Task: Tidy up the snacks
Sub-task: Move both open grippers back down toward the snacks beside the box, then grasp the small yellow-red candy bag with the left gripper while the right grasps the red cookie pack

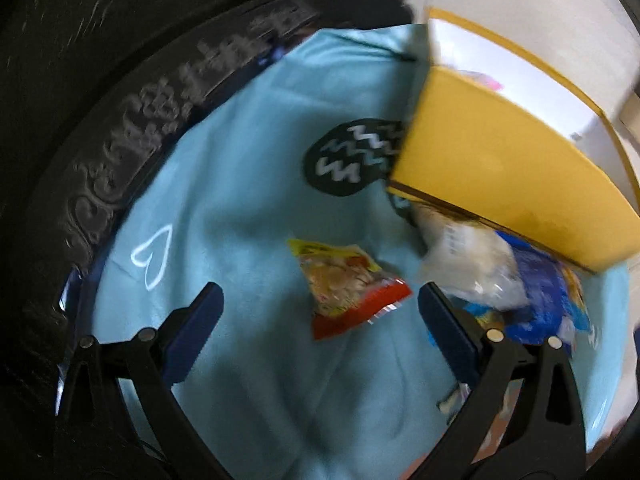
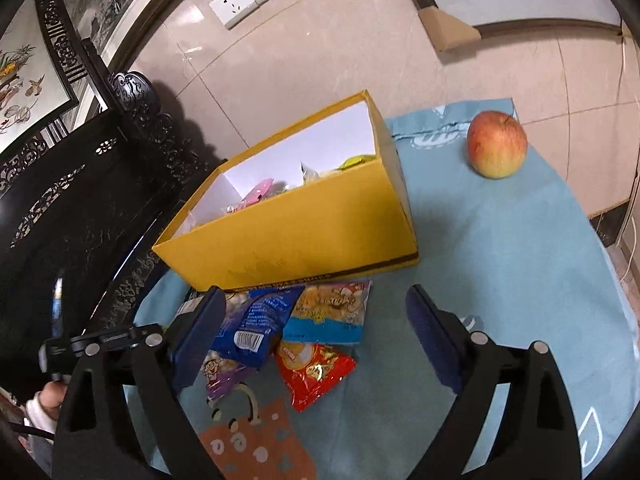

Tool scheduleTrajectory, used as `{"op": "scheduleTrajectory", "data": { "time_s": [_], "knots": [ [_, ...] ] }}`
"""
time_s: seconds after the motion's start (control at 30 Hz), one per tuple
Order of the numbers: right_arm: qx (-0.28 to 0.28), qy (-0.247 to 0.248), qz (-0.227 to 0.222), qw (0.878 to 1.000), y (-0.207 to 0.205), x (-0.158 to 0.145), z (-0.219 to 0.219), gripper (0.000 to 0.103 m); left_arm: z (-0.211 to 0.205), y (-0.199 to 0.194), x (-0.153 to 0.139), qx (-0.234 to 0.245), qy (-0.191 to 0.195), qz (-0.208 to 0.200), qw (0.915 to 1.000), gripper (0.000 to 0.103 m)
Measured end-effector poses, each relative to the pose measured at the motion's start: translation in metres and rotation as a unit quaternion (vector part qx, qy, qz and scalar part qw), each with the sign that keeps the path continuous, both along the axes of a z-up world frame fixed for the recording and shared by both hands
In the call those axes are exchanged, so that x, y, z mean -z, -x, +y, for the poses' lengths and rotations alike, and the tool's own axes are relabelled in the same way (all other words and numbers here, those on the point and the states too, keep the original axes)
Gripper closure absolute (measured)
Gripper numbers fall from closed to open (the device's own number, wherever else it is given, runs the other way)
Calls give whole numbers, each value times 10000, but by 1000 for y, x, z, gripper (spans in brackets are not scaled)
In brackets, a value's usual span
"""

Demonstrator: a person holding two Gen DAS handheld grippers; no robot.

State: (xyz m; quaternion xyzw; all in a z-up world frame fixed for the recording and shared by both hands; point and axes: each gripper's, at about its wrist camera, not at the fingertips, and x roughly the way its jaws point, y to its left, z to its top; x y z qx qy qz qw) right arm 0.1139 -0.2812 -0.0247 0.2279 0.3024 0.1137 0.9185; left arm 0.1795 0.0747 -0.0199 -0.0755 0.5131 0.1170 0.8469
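In the left wrist view a yellow-and-red snack packet [image 1: 348,288] lies on the light blue cloth [image 1: 240,184]. My left gripper [image 1: 320,286] hangs open above it, with the packet between the fingers and not touched. A clear white packet [image 1: 468,264] and a blue packet [image 1: 540,300] are piled against the yellow box [image 1: 500,168]. In the right wrist view my right gripper [image 2: 315,289] is open and empty over a pile in front of the yellow box [image 2: 288,236]: a blue packet [image 2: 256,320], a yellow-and-blue packet [image 2: 332,308], a red packet [image 2: 316,372] and a purple packet [image 2: 224,372].
The box holds several snacks [image 2: 260,192]. An apple [image 2: 497,144] stands on the cloth [image 2: 500,248] at the back right. An orange paper bag [image 2: 256,444] lies in front. Dark carved furniture [image 2: 80,200] flanks the left, a tiled wall [image 2: 320,48] the back. A person's hand [image 2: 52,396] shows lower left.
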Motion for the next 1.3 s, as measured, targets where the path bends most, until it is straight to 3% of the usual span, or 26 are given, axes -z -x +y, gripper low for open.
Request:
{"op": "scheduleTrajectory", "data": {
  "time_s": [0.23,0.43,0.53,0.57,0.6,0.63,0.67,0.7,0.87,0.97,1.1,1.3],
  "knots": [
    [-43,85,34,9999,0,3,5,11,8,-15,21,-419,270,125,9987,4],
    [-52,135,130,9998,-3,6,7,11,-3,-28,51,-195,275,635,9974,9],
    [-42,181,131,9997,-4,7,6,11,-10,-28,47,-82,126,438,9989,41],
    [-40,213,151,9997,-4,8,6,11,-11,-28,44,-22,-9,379,9993,68],
    [-45,232,200,9995,-6,10,7,11,-11,-29,42,24,2,388,9992,79],
    [-50,233,241,9994,-7,11,6,11,-11,-28,42,35,6,415,9991,83],
    [-57,237,287,9993,-8,13,6,11,-10,-27,41,64,-5,441,9990,97],
    [-64,279,337,9990,-9,14,6,11,-10,-26,40,113,24,449,9989,103],
    [-104,1035,382,9938,-11,19,17,11,-18,1,25,471,25,185,9987,103],
    [-527,1466,496,9865,-13,29,35,11,-23,15,19,667,-6,19,9978,103],
    [-1049,2097,533,9707,-14,45,65,11,-27,32,14,897,149,-12,9959,103],
    [-1084,3053,447,9450,-31,59,90,11,-33,50,11,1209,256,-8,9923,103]
  ]
}}
